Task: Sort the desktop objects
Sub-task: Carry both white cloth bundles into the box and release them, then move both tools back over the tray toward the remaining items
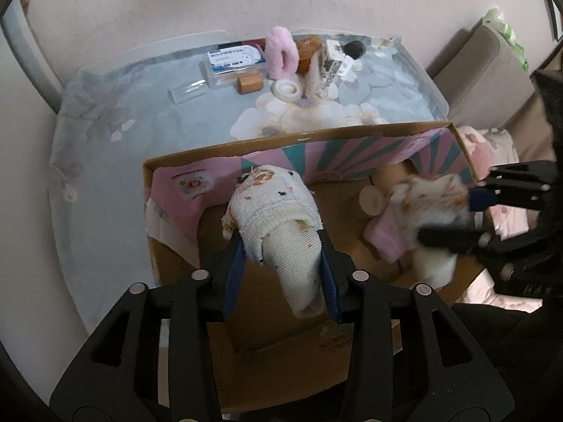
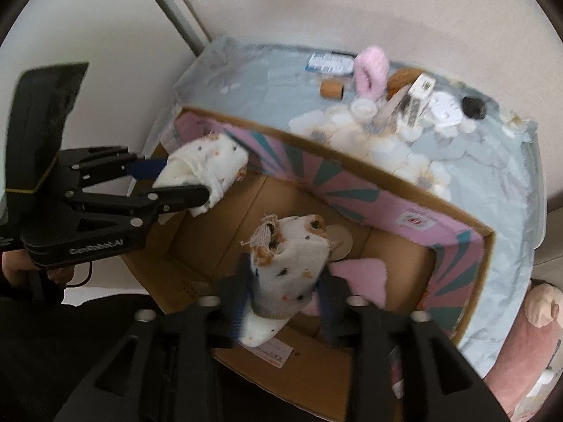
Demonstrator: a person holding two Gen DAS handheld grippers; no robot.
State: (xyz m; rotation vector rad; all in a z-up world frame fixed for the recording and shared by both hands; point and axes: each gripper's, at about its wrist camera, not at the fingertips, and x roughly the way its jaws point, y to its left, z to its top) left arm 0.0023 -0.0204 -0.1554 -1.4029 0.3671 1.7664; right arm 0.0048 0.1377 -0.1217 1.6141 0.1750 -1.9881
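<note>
Two tongs, each clamped on one speckled white sock: left tongs [image 1: 281, 263] grip the left sock [image 1: 278, 218], right tongs [image 2: 285, 299] the right sock [image 2: 292, 263]. Both socks hang over one open cardboard box [image 1: 299, 137] on the bench [image 1: 140, 112].

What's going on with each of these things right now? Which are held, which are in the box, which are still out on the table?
Left tool: shut on a white sock, above the box.
Right tool: shut on a second white sock, above the box.
Cardboard box: open, on the table.
Pink cloth: lying inside the box.
Pink fluffy ring: on the table, outside the box.
Wooden cylinder: on the table, lying on its side.
</note>
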